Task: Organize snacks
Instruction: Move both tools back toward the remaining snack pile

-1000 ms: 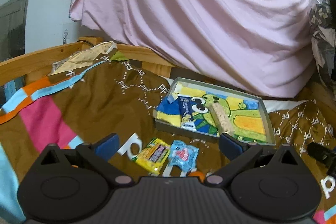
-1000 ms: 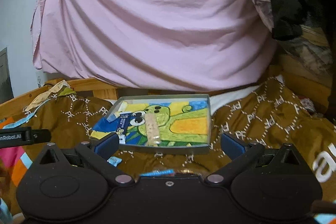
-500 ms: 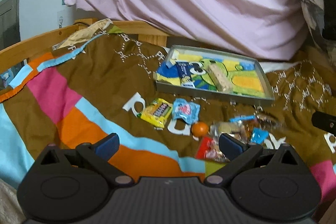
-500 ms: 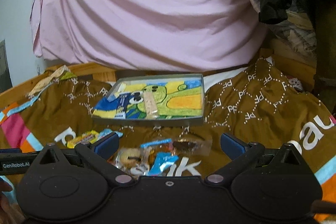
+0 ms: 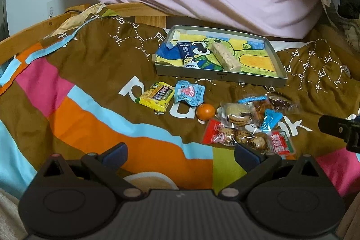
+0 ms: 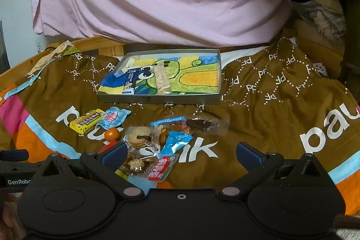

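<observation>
Fingers of the left tool [image 5: 180,153] and right tool [image 6: 180,153] stand apart, empty. Beyond them loose snacks [image 5: 247,123] litter the bed's blanket [image 5: 94,73]. Farther off, the tray [image 5: 279,64] holds only two bars; most sorting seemingly remains.

Spread over a wooden-framed bed [image 5: 29,28]: a brown patterned blanket [image 5: 96,64]. At twelve o'clock on it, a shallow grey tray [image 5: 219,77]. Toward the blanket's centre, at seven o'clock from the tray, a yellow packet [image 5: 156,96] beside a blue pouch [image 5: 189,92]. At five o'clock from those, a small orange [image 5: 205,111] touching a heap of clear-wrapped snacks [image 5: 247,123].
</observation>
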`<move>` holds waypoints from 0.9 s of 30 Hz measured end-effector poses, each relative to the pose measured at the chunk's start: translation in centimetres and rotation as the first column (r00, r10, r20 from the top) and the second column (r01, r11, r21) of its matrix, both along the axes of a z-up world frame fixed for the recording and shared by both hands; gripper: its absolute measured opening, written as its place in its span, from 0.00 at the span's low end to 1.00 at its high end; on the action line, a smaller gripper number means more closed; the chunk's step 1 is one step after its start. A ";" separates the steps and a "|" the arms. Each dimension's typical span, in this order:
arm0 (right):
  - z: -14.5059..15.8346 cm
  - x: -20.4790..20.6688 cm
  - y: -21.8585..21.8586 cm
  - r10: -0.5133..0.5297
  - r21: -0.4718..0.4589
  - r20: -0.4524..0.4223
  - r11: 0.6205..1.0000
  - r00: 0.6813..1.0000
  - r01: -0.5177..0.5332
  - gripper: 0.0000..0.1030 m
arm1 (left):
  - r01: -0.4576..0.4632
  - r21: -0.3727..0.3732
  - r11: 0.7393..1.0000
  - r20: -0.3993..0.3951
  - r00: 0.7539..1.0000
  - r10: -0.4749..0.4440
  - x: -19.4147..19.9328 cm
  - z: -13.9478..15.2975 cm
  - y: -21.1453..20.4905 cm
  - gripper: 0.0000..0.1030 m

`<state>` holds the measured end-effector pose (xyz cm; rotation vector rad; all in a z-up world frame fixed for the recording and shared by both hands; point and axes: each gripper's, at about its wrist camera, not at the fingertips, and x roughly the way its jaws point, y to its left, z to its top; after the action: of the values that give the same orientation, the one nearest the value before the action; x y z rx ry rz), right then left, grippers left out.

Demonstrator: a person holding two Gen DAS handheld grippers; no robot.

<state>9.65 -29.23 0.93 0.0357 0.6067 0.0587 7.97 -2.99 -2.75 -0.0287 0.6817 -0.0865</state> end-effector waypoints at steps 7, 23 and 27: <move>-0.2 0.5 0.3 0.019 -0.009 -0.040 1.000 0.999 -0.019 0.99 | 0.000 -0.011 1.000 -0.026 1.000 0.000 0.3 0.1 0.2 1.00; 0.0 4.3 -1.4 0.115 0.072 -0.187 0.992 0.976 -0.103 0.99 | 0.126 -0.027 0.992 -0.119 0.985 -0.128 4.1 0.3 -0.8 1.00; -0.3 6.5 -1.9 0.108 0.072 -0.217 0.993 0.970 -0.095 0.99 | 0.197 -0.082 0.977 -0.156 0.966 -0.208 5.6 -0.3 -1.3 1.00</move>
<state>16.17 -31.16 0.62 0.0715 0.8292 0.1745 13.57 -4.27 -3.08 -0.0293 0.8446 -0.3061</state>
